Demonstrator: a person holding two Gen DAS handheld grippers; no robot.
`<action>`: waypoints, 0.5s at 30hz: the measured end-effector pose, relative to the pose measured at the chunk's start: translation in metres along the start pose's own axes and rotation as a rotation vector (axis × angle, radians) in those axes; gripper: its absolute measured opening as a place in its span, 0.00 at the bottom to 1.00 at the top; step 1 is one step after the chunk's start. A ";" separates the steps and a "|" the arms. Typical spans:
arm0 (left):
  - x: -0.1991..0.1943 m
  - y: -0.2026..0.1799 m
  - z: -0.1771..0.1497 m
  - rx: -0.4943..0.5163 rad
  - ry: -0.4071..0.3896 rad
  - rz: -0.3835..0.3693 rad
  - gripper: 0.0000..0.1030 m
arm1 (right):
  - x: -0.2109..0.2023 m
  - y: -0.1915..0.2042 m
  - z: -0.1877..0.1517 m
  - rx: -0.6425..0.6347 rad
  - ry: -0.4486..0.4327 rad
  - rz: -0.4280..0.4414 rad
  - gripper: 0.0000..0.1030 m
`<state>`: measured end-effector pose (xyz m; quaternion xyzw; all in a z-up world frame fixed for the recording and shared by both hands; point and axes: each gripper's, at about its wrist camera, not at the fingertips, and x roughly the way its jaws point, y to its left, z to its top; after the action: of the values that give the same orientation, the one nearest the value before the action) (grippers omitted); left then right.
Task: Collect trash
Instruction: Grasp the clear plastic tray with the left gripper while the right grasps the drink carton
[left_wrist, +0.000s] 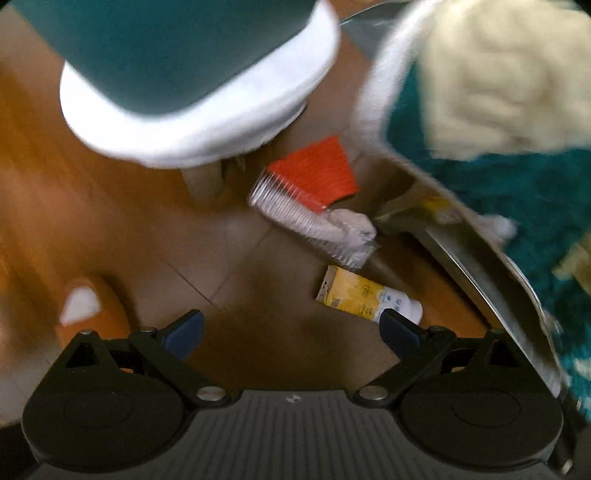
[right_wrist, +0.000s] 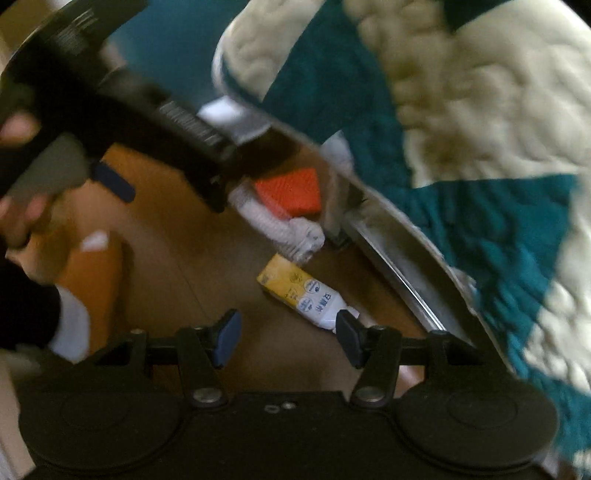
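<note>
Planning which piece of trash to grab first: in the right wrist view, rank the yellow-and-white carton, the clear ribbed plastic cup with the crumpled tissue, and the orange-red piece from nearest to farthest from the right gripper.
1. Yellow-and-white carton, on the floor just beyond the right gripper, by its right finger.
2. Clear ribbed plastic cup, tissue at its mouth, past the carton.
3. Orange-red piece, farthest, behind the cup near the bed edge.

A teal-and-cream quilt (right_wrist: 461, 155) hangs over the bed edge on the right. An orange slipper (left_wrist: 99, 314) rests on the tiled floor (left_wrist: 229, 254) at left.
</note>
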<state>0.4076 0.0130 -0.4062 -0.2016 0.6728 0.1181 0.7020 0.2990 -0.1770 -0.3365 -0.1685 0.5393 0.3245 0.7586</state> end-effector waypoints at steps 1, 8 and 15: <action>0.011 0.001 0.004 -0.033 0.013 0.000 0.98 | 0.008 0.001 0.000 -0.034 0.010 -0.001 0.54; 0.067 0.004 0.027 -0.185 0.033 0.009 0.98 | 0.060 0.002 -0.005 -0.186 0.055 -0.008 0.54; 0.096 -0.004 0.042 -0.231 0.000 0.040 0.98 | 0.096 0.002 -0.007 -0.323 0.052 -0.045 0.54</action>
<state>0.4536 0.0179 -0.4999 -0.2679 0.6584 0.2089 0.6716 0.3125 -0.1499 -0.4279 -0.3087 0.4956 0.3857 0.7143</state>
